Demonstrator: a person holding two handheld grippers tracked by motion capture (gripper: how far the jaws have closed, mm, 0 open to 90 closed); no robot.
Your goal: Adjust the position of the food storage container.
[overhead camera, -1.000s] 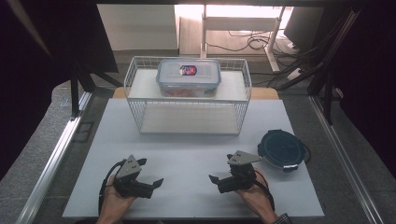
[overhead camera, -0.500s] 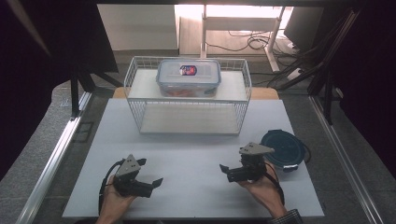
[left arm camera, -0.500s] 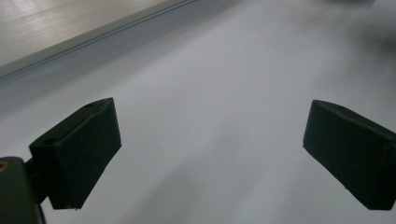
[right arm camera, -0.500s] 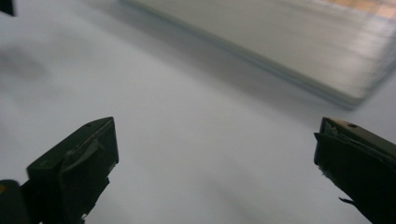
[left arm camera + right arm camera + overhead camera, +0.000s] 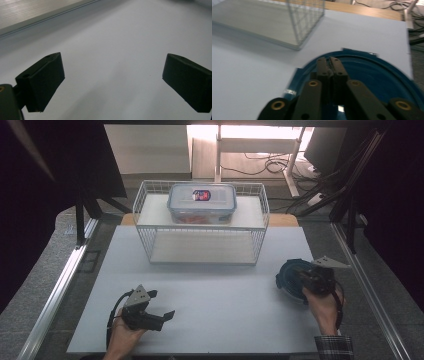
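The right gripper (image 5: pixel 300 279) is seen from above over a round blue lid (image 5: pixel 286 281) at the right side of the white board (image 5: pixel 220 300), held by a hand in a checked cuff. Its jaws have just been closing, and in the right gripper view they are pressed together with nothing between them, their tips (image 5: pixel 331 61) hovering over the lid's (image 5: pixel 372 72) near rim; whether they touch it cannot be told. The lid's far edge is cut off there by the frame, and from above much of it is hidden under the gripper and its grey plate.

The left gripper (image 5: pixel 162 307) is held low at the board's near left, well apart from the lid. Its jaws are spread wide and empty, which the left gripper view (image 5: pixel 112 82) confirms: bare white board lies between the two black pads (image 5: pixel 46 77).

Only from above is the wire basket (image 5: pixel 202 227) seen whole, at the back of the board, with a clear lidded box (image 5: pixel 202 202) on its upper shelf. A red and blue label lies on the box's lid, but its writing is too small to be read, and the reddish contents are blurred. In the right gripper view only one corner of the basket (image 5: pixel 307 20) is caught, softened by motion.
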